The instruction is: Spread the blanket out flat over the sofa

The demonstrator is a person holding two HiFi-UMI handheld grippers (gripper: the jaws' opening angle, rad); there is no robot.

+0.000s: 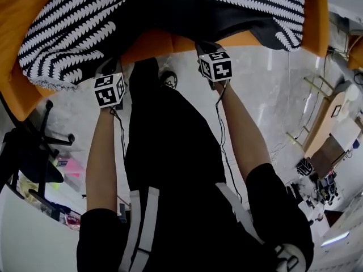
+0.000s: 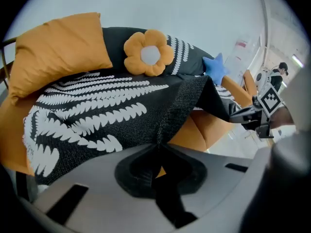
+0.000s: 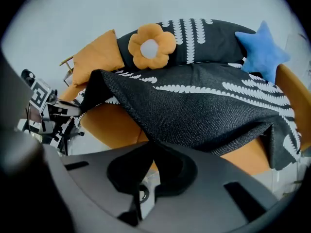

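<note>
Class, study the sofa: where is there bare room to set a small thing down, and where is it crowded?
Bare: the orange sofa seat under the lifted blanket edge, between the left gripper and right gripper that pinch it, and the pale floor before it. Crowded: along the back, lined with orange cushion, flower cushion and star cushion.
</note>
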